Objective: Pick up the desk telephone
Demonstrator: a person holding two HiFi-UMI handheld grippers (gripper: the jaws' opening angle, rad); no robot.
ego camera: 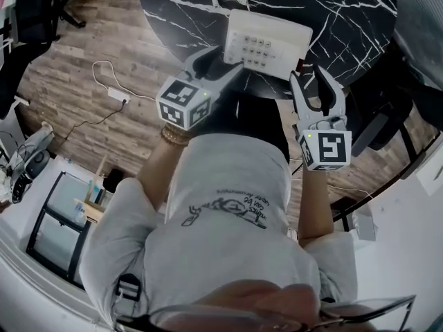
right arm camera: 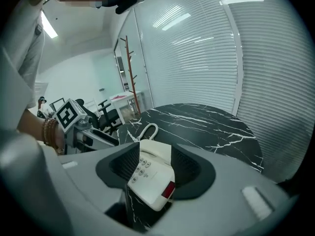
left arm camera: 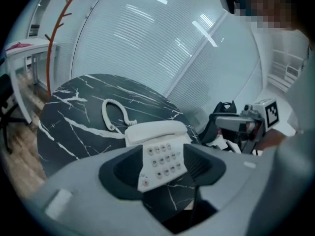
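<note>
Left gripper point(ego camera: 216, 64) and right gripper point(ego camera: 315, 87) both gaped wide, holding nothing. The risk, I reckoned, was that an uneven squeeze could skid the telephone point(ego camera: 266, 39) across the table point(ego camera: 346, 19) or knock its handset point(left arm camera: 155, 129) loose. The phone sat just ahead of both, framed between each pair of jaws.

Bright even ceiling light, glare on blinds, fisheye edges, blurred close foreground
</note>
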